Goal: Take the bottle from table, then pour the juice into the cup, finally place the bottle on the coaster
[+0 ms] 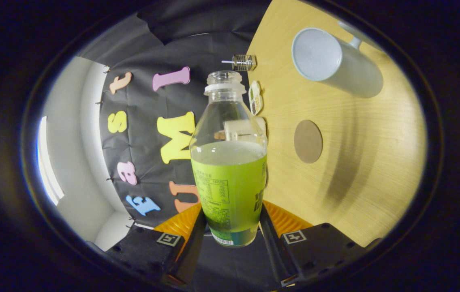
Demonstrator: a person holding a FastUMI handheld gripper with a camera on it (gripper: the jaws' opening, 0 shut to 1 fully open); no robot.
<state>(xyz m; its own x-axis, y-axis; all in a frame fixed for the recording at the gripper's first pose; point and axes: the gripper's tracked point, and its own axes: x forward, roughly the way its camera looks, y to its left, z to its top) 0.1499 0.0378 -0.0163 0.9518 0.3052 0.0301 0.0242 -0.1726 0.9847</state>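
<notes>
Gripper view, item list: gripper (230,227) w/ both fingers clamped on lower body of clear plastic bottle (229,162), cap off, approx half full of green juice, held tilted relative to the wood table (367,170). Beyond: white mug (335,61), empty, near table edge; round brown coaster (308,141) btwn mug & bottle.

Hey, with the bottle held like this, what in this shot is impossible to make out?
- Gripper view: bottle label print, too small.
- Cup handle, mostly behind the cup body.
- Small clear object beyond the bottle mouth, too small to identify.
- Hand-held gripper pad contact, hidden behind the bottle.
</notes>
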